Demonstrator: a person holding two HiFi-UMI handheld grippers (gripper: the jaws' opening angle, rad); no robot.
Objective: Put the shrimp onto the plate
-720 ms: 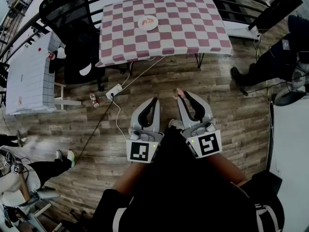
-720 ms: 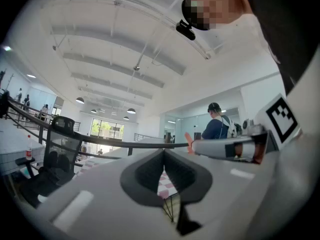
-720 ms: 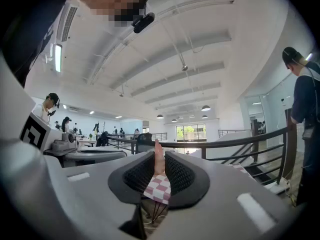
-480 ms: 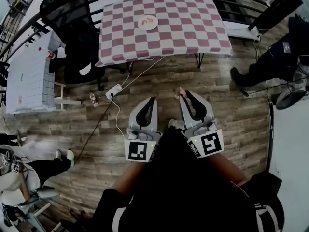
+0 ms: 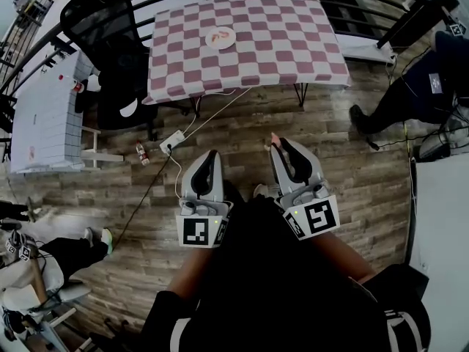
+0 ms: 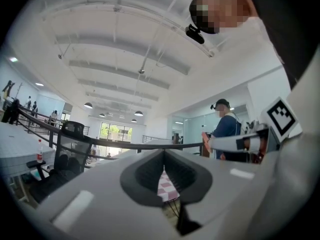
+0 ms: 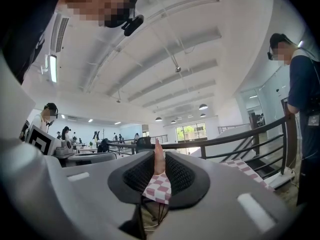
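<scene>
The right gripper [image 5: 277,144] clenches a small pale pink shrimp [image 5: 274,138] at its jaw tips above the wood-plank floor [image 5: 352,174]. The left gripper [image 5: 211,155] is clenched on nothing. A round white plate [image 5: 229,33] sits well apart on the red-and-white checked table [image 5: 293,35].

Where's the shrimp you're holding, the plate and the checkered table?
shrimp [image 7: 159,158]: right gripper view, middle of its pink body.
plate [image 5: 230,42]: head view, bare white rim.
checkered table [image 5: 293,42]: head view, bare cloth top.
</scene>
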